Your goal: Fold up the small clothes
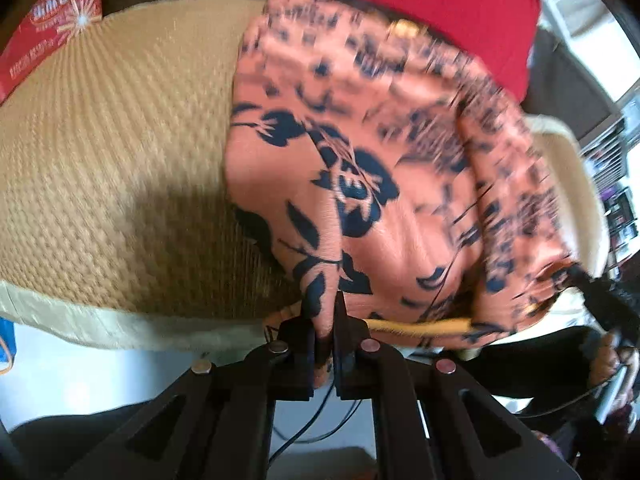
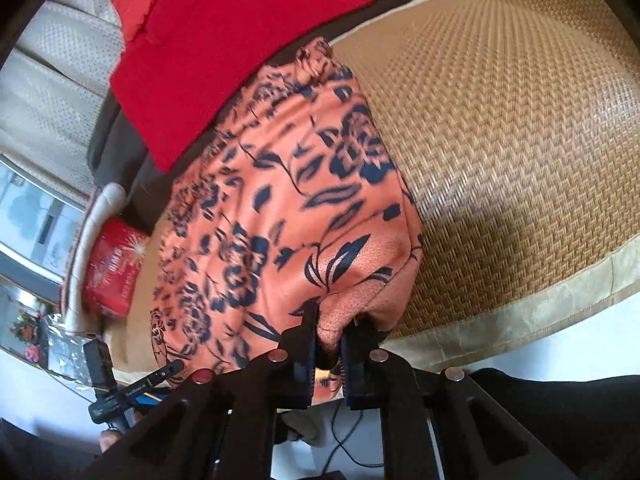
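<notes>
An orange garment with a dark blue flower print (image 1: 360,184) lies on a woven straw mat (image 1: 112,160), blurred toward its far side. My left gripper (image 1: 325,320) is shut on the garment's near edge, cloth pinched between its black fingers. In the right wrist view the same orange garment (image 2: 272,220) hangs bunched from my right gripper (image 2: 330,336), which is shut on a fold of its near corner. The other gripper (image 2: 120,384) shows at the lower left of that view, and at the right edge of the left wrist view (image 1: 604,304).
A red cloth (image 1: 420,4) lies beyond the garment, overlapping its far edge (image 2: 240,52). A red printed box (image 1: 52,32) stands at the mat's far left. The mat (image 2: 500,140) has a cream border (image 2: 520,312). Cables hang below the grippers.
</notes>
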Demonstrator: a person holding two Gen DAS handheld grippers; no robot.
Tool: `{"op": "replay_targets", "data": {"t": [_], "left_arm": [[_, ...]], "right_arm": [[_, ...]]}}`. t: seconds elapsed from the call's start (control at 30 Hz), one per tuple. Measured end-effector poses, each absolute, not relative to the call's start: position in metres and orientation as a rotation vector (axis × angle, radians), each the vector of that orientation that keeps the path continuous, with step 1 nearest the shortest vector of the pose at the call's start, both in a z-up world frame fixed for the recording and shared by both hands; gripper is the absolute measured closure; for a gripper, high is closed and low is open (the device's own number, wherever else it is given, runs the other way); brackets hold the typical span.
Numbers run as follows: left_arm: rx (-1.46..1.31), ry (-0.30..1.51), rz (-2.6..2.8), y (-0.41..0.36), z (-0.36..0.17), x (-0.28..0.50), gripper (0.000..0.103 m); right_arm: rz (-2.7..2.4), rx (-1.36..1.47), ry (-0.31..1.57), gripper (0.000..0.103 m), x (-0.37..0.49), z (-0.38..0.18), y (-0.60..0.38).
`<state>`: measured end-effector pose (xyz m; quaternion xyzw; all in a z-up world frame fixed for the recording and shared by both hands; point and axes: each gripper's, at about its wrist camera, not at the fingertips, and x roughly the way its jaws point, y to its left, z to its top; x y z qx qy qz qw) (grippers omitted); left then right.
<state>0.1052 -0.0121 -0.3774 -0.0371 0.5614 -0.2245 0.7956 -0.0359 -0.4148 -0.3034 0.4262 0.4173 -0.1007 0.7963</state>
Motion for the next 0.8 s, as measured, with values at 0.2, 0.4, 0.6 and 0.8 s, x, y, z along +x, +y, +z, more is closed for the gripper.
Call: {"op": "replay_targets", "data": {"t": [0.2,0.4,0.6,0.8], "left_arm": [[-0.176,1.1,-0.57,-0.008,-0.317,0.14,0.097],[-0.193,1.01,-0.632,-0.004,-0.248,0.189,0.097],[-0.227,0.966,-0.579,-0.017,-0.222,0.296,0.097],[-0.256,1.048,-0.466,-0.047,-0.275,0.41,0.096]], "right_arm": [[-0.185,0.889,0.812,0.093,-0.027,-0.259,-0.424],[-0.158,0.828,0.716,0.093,0.028,-0.199,-0.44],[-0.228,0.818,0.629,0.093,0.115,-0.166,-0.5],[-0.299,0.939,0.662,0.091,0.219,-0.217,-0.57]]}}
